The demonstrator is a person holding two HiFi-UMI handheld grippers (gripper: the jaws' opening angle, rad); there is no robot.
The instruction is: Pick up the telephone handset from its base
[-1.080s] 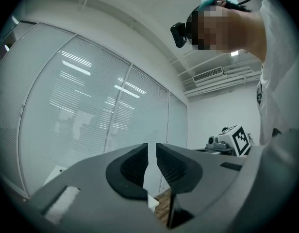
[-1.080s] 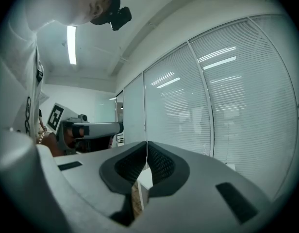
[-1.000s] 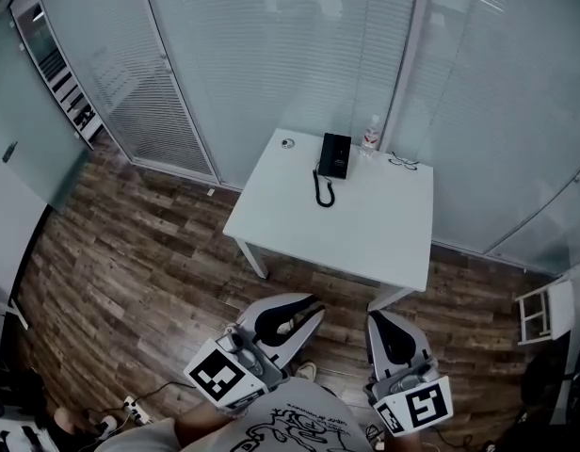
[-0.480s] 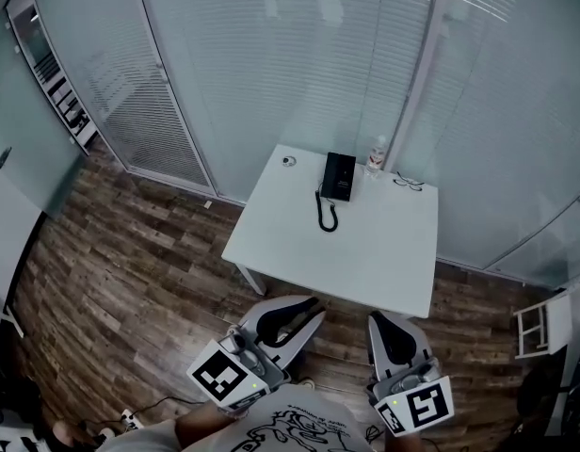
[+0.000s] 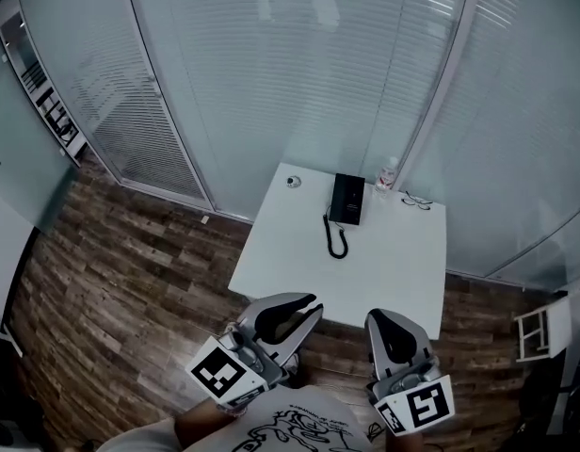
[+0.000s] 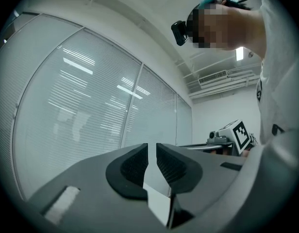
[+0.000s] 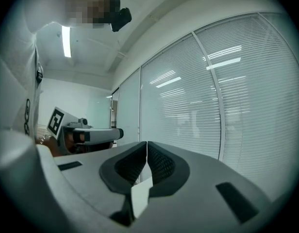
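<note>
A black telephone [image 5: 346, 199] lies flat at the far side of a white table [image 5: 299, 262], its handset on the base and its coiled cord [image 5: 337, 240] trailing toward me. Both grippers hover over the wooden floor just short of the table's near edge, well away from the phone. My left gripper [image 5: 304, 307] points toward the table and is shut with nothing in it; seen in its own view, the left gripper [image 6: 152, 152] faces only the blinds. My right gripper [image 5: 381, 318] is likewise shut and empty, and the right gripper [image 7: 146, 149] also looks along the glass wall.
A small bottle [image 5: 388, 174], a pair of glasses [image 5: 415, 201] and a small round object [image 5: 292, 182] sit along the table's far edge. Glass walls with blinds [image 5: 271, 73] close in behind the table. A white stand [image 5: 539, 315] is on the floor at right.
The table and phone have come closer and lower in the head view as I moved toward them. Both grippers keep the same pose in front of me, still shut.
</note>
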